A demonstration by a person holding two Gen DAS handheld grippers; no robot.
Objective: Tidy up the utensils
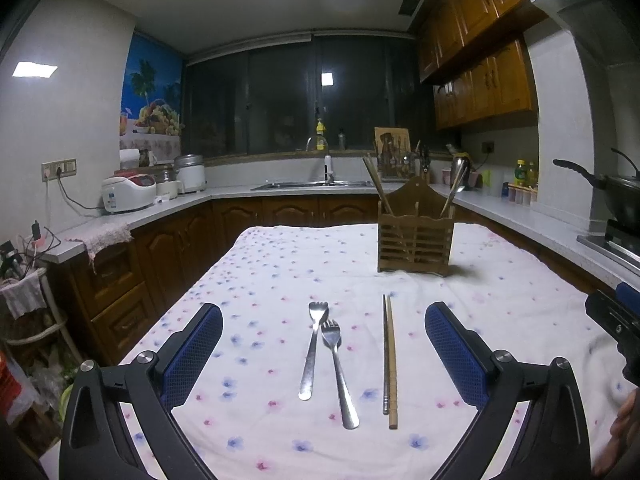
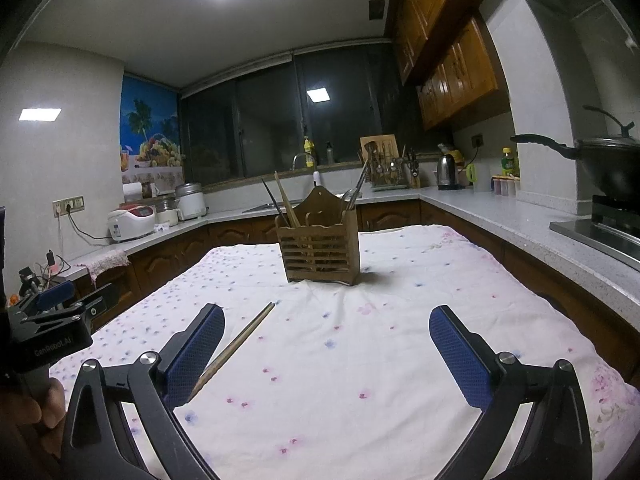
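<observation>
Floral cloth covers the table (image 1: 280,264) in front of me. My wooden utensil holder (image 1: 415,240) stands at the far side, chopsticks and metal utensils leaning inside. Both my left gripper (image 1: 324,356) and right gripper (image 2: 326,360) hang spread wide, holding nothing. Between the left fingers lie two forks (image 1: 328,356) touching, and just beside them a chopstick pair (image 1: 389,360).

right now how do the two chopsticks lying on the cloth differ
Colour: the left chopstick is grey and looks metallic; the right chopstick is tan and looks wooden.
Thickness: the grey one looks thinner than the tan one.
Reach: the tan one's near end lies closer to the camera than the grey one's.
Shared: both lie flat on the cloth, side by side, pointing toward the holder.
</observation>
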